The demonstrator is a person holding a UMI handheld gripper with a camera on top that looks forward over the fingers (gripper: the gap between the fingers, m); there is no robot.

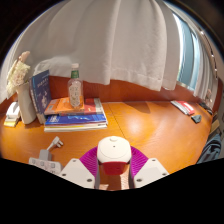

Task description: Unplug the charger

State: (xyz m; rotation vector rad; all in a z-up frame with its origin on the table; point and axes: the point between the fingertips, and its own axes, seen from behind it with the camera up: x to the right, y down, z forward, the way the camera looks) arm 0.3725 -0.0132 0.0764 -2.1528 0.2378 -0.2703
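A white charger (113, 151) with a reddish lower face sits between my two fingers. The magenta pads (90, 158) press against it on both sides. My gripper (113, 170) is shut on the charger and holds it over the wooden table (150, 125). A white power strip (44, 163) with a thin white cable (56, 145) lies on the table just to the left of my left finger. The charger's prongs are hidden from view.
A stack of books (75, 117) lies beyond the fingers to the left, with a clear bottle (75, 89) on it. A blue upright book (41, 92) and a pale figurine (19, 74) stand further left. A red flat item (185, 107) lies at the far right. White curtains (110, 40) hang behind.
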